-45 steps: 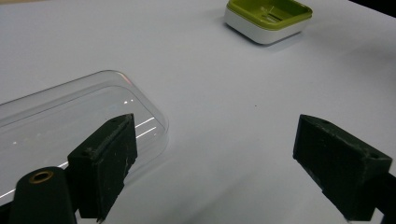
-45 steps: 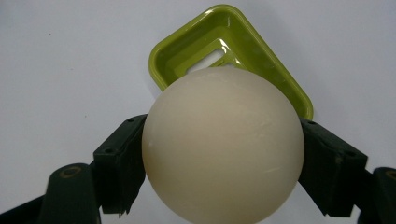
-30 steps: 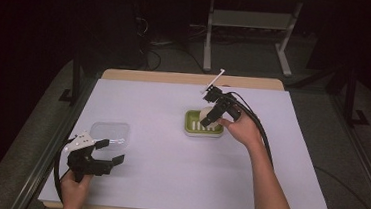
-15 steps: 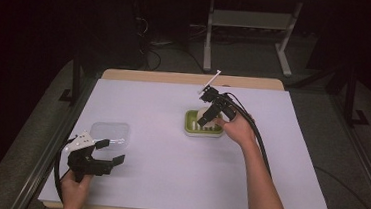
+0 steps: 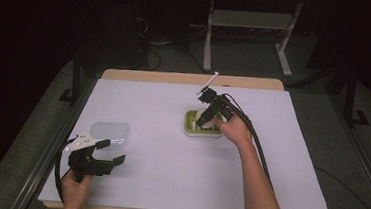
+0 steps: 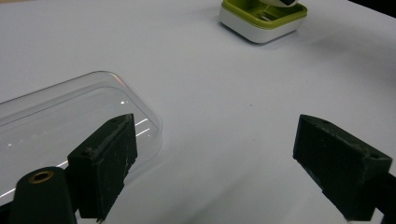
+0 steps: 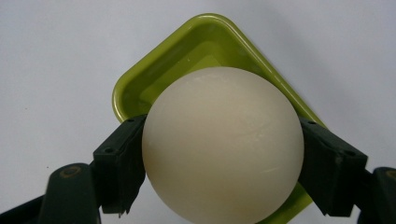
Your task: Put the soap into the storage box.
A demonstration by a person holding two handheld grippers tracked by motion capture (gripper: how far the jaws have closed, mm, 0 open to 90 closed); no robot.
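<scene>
Right hand-held gripper (image 7: 219,186) was clamped on the cream ball (image 7: 223,144) directly over the green tray (image 7: 140,88); release remained. At the bench's 8 o'clock, left hand-held gripper (image 6: 219,172) sat idle, jaws apart, beside the clear lid (image 6: 56,116).

Cream ball (image 7: 223,144) — smooth, round, clamped between black jaws — above green tray (image 7: 140,88)

clear lid (image 5: 110,131), white table cover (image 5: 168,173)
</scene>
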